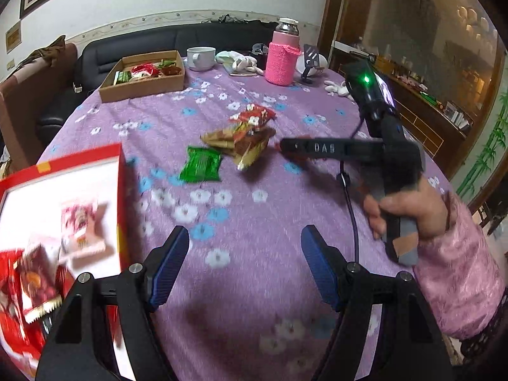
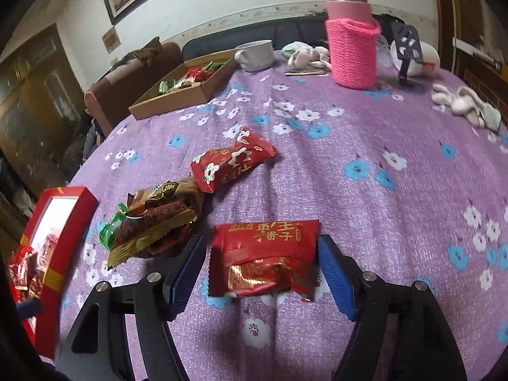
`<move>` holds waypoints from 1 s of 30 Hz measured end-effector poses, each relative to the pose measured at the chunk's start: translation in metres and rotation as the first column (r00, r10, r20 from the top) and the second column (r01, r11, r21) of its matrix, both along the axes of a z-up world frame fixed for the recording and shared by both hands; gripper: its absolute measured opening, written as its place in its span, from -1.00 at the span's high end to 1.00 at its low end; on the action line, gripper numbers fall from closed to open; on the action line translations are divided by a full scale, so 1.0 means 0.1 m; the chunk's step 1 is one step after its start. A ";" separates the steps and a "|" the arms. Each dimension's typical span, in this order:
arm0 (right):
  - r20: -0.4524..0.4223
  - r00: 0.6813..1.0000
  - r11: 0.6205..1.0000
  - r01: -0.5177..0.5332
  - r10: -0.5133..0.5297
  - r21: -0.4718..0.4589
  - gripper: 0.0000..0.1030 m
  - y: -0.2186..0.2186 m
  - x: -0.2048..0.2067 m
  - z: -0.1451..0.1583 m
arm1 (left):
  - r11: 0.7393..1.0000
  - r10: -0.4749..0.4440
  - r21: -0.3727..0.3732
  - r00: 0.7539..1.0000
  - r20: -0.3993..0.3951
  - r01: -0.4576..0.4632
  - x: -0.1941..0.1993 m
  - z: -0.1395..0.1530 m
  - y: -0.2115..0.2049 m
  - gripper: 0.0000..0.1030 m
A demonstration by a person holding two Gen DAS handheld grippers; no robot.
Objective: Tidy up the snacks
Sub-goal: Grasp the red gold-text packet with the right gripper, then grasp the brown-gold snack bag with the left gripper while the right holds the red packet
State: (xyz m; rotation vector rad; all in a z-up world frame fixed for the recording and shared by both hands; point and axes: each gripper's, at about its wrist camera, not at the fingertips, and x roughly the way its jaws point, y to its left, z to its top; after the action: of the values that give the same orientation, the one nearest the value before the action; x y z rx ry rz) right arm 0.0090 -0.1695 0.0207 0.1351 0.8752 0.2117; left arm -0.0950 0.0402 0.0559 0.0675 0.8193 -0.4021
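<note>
My right gripper [image 2: 260, 247] is open, its blue pads either side of a flat red snack packet [image 2: 265, 255] lying on the purple cloth. To its left lie brown-gold packets [image 2: 155, 222] over a green one [image 2: 111, 225], and a red flowered packet [image 2: 231, 158] beyond. My left gripper [image 1: 244, 241] is open and empty above the cloth, next to a red box [image 1: 63, 222] holding red and pink packets. The left wrist view shows the pile [image 1: 241, 139], the green packet [image 1: 200, 165] and the right gripper's body [image 1: 349, 149].
A brown cardboard tray [image 2: 177, 101] with sorted snacks sits far left, also in the left wrist view [image 1: 143, 85]. A white cup [image 2: 257, 54], a pink-sleeved bottle [image 2: 352, 54], a black stand [image 2: 406, 47] and white cloth bits [image 2: 463, 104] stand at the back.
</note>
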 end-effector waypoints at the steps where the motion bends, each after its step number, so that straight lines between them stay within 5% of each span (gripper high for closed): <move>1: -0.001 1.000 1.000 0.006 -0.006 0.002 -0.08 -0.01 0.00 0.00 | 1.000 -0.002 0.007 1.000 0.004 0.002 0.06 0.01 -0.03 -0.42; 3: -0.002 0.999 0.999 0.035 -0.035 -0.030 0.28 -0.04 0.00 0.00 | 0.999 -0.006 0.042 1.000 0.010 0.006 0.18 0.04 -0.11 -0.42; 8: -0.004 0.999 0.998 0.042 -0.042 -0.056 0.41 -0.14 -0.01 0.04 | 0.995 0.005 0.096 1.000 0.006 -0.006 0.47 0.04 -0.29 -0.42; 12: -0.086 0.991 0.964 0.117 -0.099 0.237 0.56 -0.66 0.07 0.02 | 0.993 0.019 0.113 1.000 0.013 -0.020 0.69 0.05 -0.49 -0.42; 17: -0.202 0.963 0.846 0.254 -0.178 0.469 0.60 -1.22 0.09 -0.16 | 0.986 0.055 0.157 0.998 0.024 -0.058 1.01 0.00 -0.75 -0.42; 22: -0.192 0.964 0.879 0.249 -0.185 0.407 0.59 -1.16 0.09 -0.12 | 0.952 0.065 0.293 0.994 0.092 -0.089 1.19 -0.16 -0.97 -0.42; 27: -0.190 0.970 0.905 0.212 -0.149 0.370 0.53 -1.02 0.13 -0.08 | 0.925 0.040 0.377 0.998 0.058 -0.059 1.30 -0.43 -1.05 -0.41; 30: -0.199 0.970 0.908 0.208 -0.142 0.364 0.48 -1.00 0.13 -0.07 | 0.925 0.026 0.378 0.998 0.051 -0.044 1.31 -0.49 -1.06 -0.04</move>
State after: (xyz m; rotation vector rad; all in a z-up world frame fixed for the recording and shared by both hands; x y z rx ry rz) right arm 0.0220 -0.2693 0.0135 0.6037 0.9765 0.2027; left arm 0.0361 -0.0656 0.0070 0.4211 0.8435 -0.2021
